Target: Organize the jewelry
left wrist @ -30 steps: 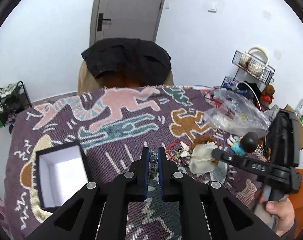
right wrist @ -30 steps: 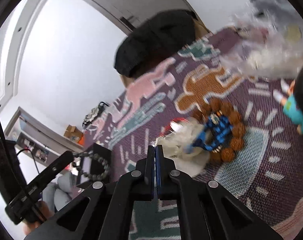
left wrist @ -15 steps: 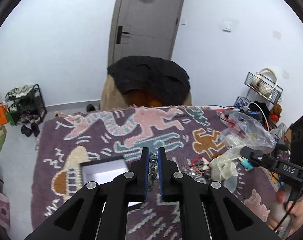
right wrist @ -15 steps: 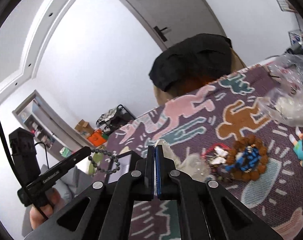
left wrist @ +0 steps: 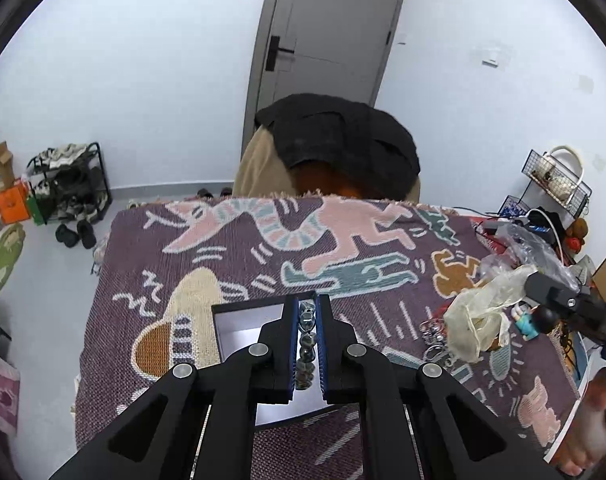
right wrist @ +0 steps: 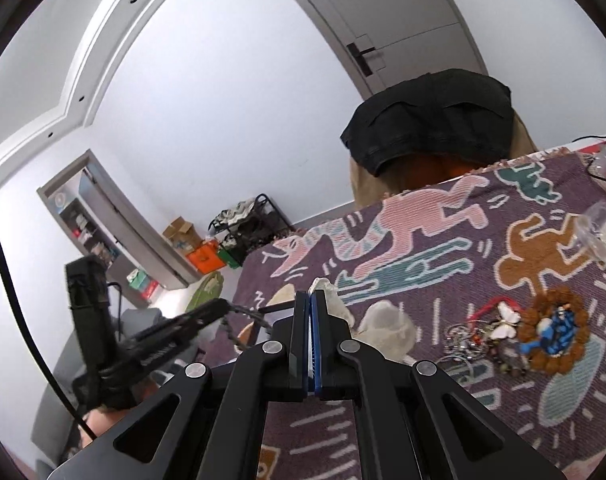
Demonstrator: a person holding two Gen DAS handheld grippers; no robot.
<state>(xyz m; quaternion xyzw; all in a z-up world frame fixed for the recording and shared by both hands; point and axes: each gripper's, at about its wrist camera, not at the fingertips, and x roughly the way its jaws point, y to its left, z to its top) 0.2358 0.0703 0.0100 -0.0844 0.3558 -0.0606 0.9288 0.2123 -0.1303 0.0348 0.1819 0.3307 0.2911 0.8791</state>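
Since a second ago, both grippers have shifted: the black open-topped box with white interior (left wrist: pixel 239 328) now sits directly under my left gripper (left wrist: pixel 307 316), where before it lay off to the left. Left jaws stay clenched on the grey-green stone bead bracelet (left wrist: pixel 306 344), which hangs between the blue pads above the box. My right gripper (right wrist: pixel 310 312) has risen over the purple woven cloth with animal figures (right wrist: pixel 423 248); its jaws are pressed together with nothing between them. Remaining jewelry pile of brown wooden beads, blue charm and white butterfly (right wrist: pixel 543 332) lies on the cloth, well apart from the box.
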